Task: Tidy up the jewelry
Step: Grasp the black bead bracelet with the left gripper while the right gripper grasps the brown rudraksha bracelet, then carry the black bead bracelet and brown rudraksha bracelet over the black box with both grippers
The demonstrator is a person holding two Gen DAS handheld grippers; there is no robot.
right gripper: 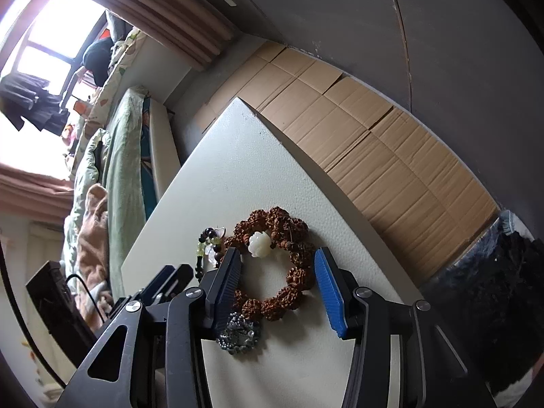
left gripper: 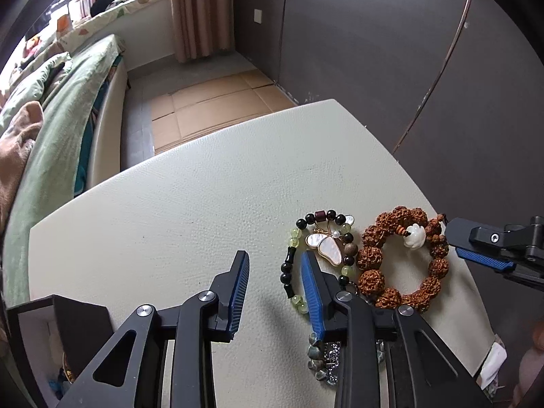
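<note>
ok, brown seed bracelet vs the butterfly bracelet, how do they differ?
The brown seed bracelet has large, rough, uniform beads and a white flower bead; the butterfly bracelet mixes small, smooth black and green beads around a pearly charm. The right gripper straddles the first; a left gripper finger overlaps the second. Both lie flat on the table.

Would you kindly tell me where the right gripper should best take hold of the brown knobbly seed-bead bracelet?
The brown knobbly seed-bead bracelet lies flat as an open ring on the white table. I would come down from above and pinch one arc on its right side, one finger inside the ring, away from the white carved flower bead. The right gripper is open astride it.
</note>
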